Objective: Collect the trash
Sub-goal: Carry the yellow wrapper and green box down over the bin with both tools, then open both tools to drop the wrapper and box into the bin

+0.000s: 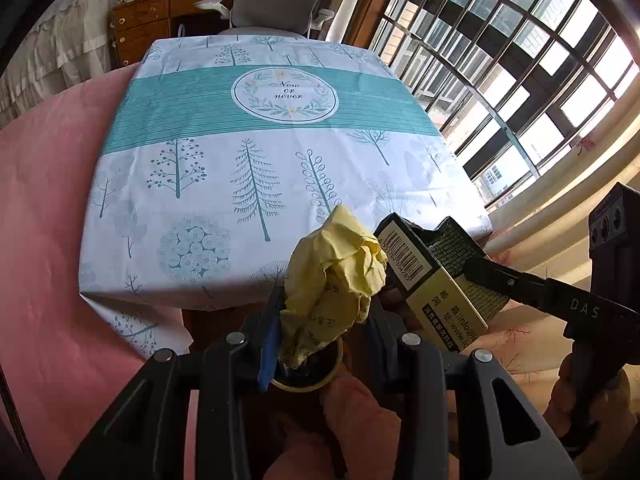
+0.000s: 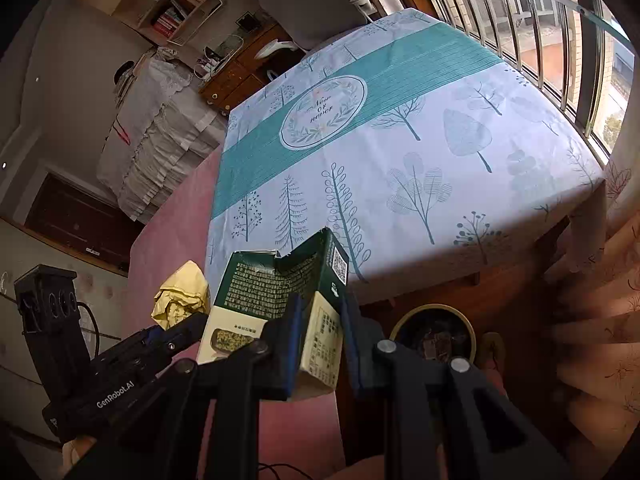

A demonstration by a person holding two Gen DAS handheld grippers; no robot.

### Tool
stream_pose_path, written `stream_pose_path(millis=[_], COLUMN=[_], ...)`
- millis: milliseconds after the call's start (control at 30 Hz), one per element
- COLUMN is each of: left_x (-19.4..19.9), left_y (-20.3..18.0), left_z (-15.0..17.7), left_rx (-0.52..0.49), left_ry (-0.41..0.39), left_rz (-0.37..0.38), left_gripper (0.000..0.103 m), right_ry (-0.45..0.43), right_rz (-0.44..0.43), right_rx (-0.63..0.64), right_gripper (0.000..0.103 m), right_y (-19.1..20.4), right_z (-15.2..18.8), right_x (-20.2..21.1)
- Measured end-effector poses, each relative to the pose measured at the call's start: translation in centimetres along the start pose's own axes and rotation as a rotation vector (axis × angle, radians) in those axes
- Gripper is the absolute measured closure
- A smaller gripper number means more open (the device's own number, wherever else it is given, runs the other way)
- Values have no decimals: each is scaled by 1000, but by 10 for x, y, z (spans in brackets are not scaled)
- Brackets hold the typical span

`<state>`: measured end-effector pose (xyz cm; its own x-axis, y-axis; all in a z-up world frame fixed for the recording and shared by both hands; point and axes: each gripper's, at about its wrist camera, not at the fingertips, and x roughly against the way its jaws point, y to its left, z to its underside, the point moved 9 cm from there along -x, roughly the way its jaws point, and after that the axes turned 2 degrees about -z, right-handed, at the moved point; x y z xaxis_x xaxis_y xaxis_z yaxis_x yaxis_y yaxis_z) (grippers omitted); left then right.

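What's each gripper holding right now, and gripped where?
Left gripper: crumpled yellow paper wad, pinched at its lower end. Right gripper: flattened green-and-cream cardboard carton, clamped on its cream lower corner.

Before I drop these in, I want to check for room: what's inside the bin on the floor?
The bin holds dark brownish scraps, only partly filling it. Its near part is hidden behind the right gripper, so the rest can't be judged.

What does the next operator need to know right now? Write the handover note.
Left gripper: shut on the crumpled yellow paper.
Right gripper: shut on the flattened green carton.
Both held off the near edge of the table, above a round yellow-rimmed bin on the floor.
Done: both pieces picked up.
Left: drop both into the bin.
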<state>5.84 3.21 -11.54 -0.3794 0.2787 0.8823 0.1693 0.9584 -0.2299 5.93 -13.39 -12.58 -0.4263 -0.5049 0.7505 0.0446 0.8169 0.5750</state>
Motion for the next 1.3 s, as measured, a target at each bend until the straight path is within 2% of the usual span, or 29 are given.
stream_pose_path(millis=[300, 667, 800, 1033, 1100, 1133, 1167, 1200, 1233, 1300], left_x=[-63, -169, -214, -284, -297, -302, -306, -309, -314, -319], left_y=[-2, 8, 16, 27, 29, 31, 33, 36, 39, 44], left_z=[72, 150, 173, 198, 199, 199, 200, 200, 201, 201], left_rx=[16, 33, 42, 69, 81, 83, 86, 92, 98, 103], left_ry=[150, 334, 371, 383, 366, 357, 353, 348, 346, 352], left_rz=[-5, -49, -69, -85, -97, -100, -108, -110, -105, -110], left_gripper=[68, 68, 67, 64, 59, 49, 35, 27, 18, 17], right_ry=[135, 271, 288, 279, 282, 293, 311, 329, 340, 344], right_rz=[69, 204, 242, 305, 300, 296, 281, 265, 262, 262], right_rx=[-69, -185, -211, -147, -148, -160, -176, -192, -202, -210], right_gripper=[84, 84, 83, 80, 78, 78, 76, 70, 60, 49], right_y=[-49, -149, -181, -216, -224, -229, -233, -238, -242, -246], right_z=[63, 135, 151, 154, 155, 156, 158, 159, 161, 163], right_x=[-42, -126, -161, -214, -228, -234, -242, -248, -253, -259])
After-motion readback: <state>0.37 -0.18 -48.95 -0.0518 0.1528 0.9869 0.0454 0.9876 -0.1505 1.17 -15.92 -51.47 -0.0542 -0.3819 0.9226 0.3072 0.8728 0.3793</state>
